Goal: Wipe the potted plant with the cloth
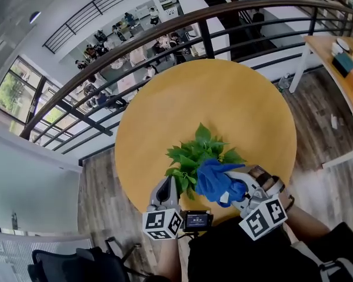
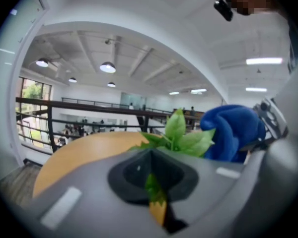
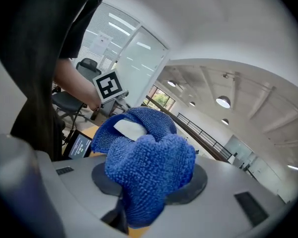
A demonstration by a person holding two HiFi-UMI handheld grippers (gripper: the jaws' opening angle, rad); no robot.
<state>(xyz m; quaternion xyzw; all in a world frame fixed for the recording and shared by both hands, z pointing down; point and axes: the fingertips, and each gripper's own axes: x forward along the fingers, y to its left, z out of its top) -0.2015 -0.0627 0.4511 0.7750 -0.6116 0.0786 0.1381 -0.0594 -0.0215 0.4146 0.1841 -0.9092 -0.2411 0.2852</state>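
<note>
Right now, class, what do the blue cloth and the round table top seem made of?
Blue cloth: likely microfibre, matt; its pile is fuzzy and looped. Table top: perhaps wood laminate, smooth, satin; even tan surface, no visible grain.

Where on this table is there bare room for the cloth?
Bare: the far half of the table toward the railing, and both sides of the plant. Crowded: the near edge, with left gripper, right gripper holding the cloth, and a small screen.

On table (image 1: 223, 93), near side: plant (image 1: 197, 151); cloth (image 1: 215, 181) just R of it, in R gripper (image 1: 230, 192); L gripper (image 1: 167, 185) at plant's L.
</note>
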